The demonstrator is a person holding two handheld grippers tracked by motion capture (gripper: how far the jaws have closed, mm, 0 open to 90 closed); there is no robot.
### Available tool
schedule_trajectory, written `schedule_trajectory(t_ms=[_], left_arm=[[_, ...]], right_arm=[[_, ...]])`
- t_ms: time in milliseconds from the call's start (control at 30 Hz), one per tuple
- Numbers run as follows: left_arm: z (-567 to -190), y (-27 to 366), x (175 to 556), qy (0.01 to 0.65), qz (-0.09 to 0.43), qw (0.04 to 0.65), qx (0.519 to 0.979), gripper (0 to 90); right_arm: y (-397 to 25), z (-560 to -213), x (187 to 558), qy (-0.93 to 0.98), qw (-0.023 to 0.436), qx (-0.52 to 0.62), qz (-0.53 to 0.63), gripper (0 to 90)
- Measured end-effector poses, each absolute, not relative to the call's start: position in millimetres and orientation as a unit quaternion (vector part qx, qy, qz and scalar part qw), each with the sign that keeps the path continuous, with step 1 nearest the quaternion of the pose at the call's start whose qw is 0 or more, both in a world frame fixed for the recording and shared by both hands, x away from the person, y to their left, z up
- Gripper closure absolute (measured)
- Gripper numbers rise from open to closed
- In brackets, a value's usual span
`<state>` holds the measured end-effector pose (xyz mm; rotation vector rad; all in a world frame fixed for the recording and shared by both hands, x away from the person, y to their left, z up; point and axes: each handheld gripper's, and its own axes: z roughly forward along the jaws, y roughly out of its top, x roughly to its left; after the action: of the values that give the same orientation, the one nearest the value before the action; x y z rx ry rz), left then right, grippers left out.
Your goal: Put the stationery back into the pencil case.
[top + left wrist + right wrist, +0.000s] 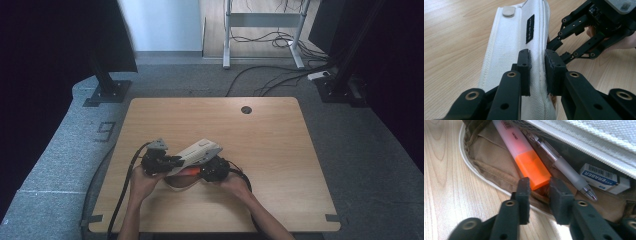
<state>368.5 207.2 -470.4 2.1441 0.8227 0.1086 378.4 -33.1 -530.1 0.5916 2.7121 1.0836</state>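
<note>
A white fabric pencil case [199,151] lies on the wooden desk [270,145], in the near-left part, closer to the near edge than to the far one. Its upper flap is lifted, exposing a tan lining.

The left gripper [537,65] has its jaws pinched on the white flap along the stitched seam, holding it raised; a black label and a snap button show farther along the flap.

The right gripper [539,192] stands at the opened mouth of the case. Its jaws sit on either side of the orange cap end of a highlighter [524,157], with a narrow gap between them; whether they press on it cannot be told.

Inside the case, a clear pen [561,162] lies just beside the highlighter, and a boxed eraser [602,178] rests beyond the pen under the flap.

Both hands work close together over the case.
</note>
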Motion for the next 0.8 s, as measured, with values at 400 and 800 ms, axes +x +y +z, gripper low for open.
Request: schedule_trajectory(t_ms=[400, 800], left_arm=[[-471, 205, 369, 0.325, 0.042, 0.406, 0.853, 75.2], [-473, 204, 369, 0.324, 0.04, 0.404, 0.855, 75.0]], right_arm=[[-24, -530, 385, 0.903, 0.075, 0.201, 0.372, 77.8], [-24, -531, 387, 0.9, 0.073, 0.207, 0.378, 66.8]])
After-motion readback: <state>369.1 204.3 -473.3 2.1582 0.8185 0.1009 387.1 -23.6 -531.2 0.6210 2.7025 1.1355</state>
